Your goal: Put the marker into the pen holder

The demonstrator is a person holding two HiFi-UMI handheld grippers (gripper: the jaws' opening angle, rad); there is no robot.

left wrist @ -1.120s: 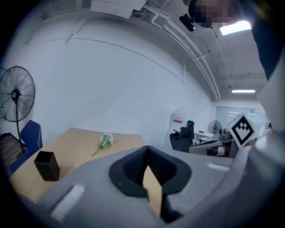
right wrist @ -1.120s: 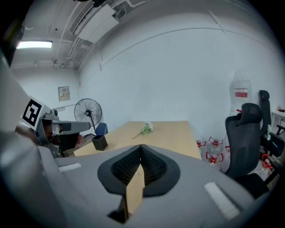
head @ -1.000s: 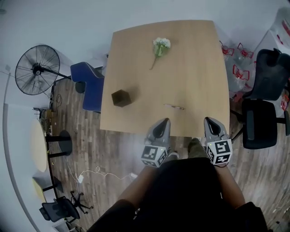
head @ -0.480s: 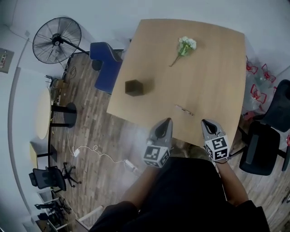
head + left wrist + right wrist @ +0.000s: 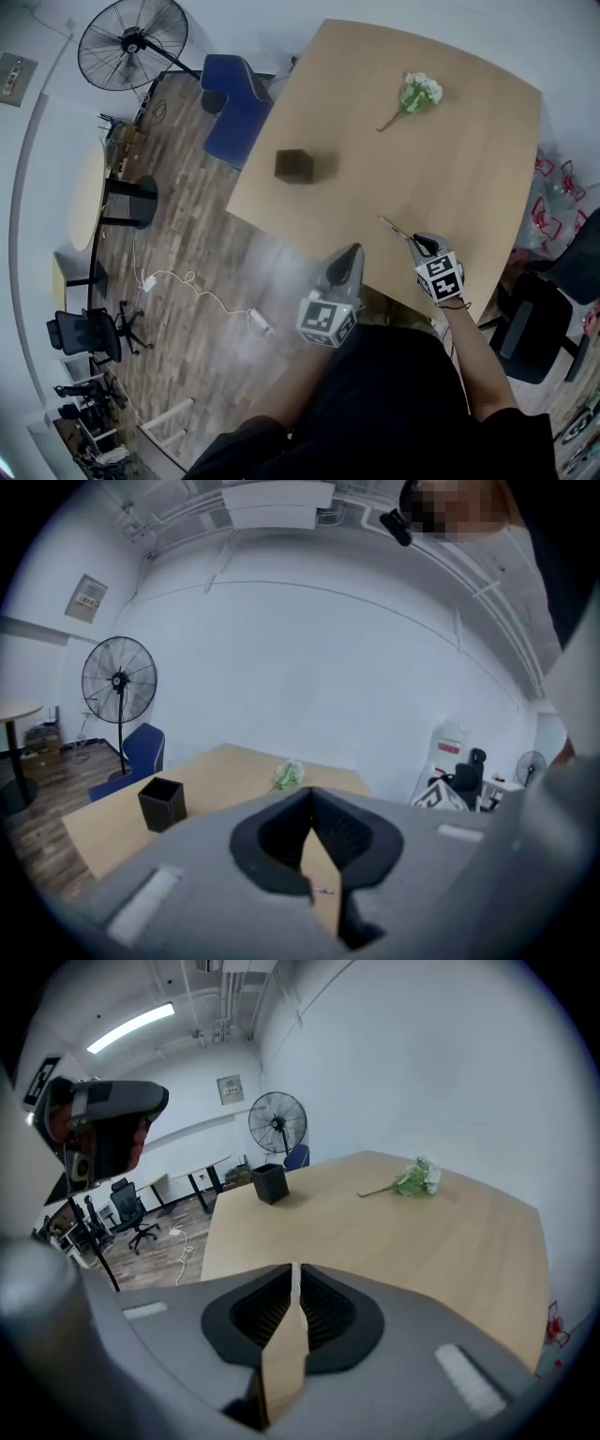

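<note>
Overhead, marker [image 5: 394, 228] near table [image 5: 450, 169] edge

Left gripper [image 5: 349, 253] fingers together, empty; right gripper [image 5: 420, 244] same, further forward.

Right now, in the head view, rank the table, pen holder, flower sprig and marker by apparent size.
1. table
2-3. flower sprig and pen holder, too close to rank: the sprig is longer, the holder bulkier
4. marker, a thin sliver near the table's front edge
</note>
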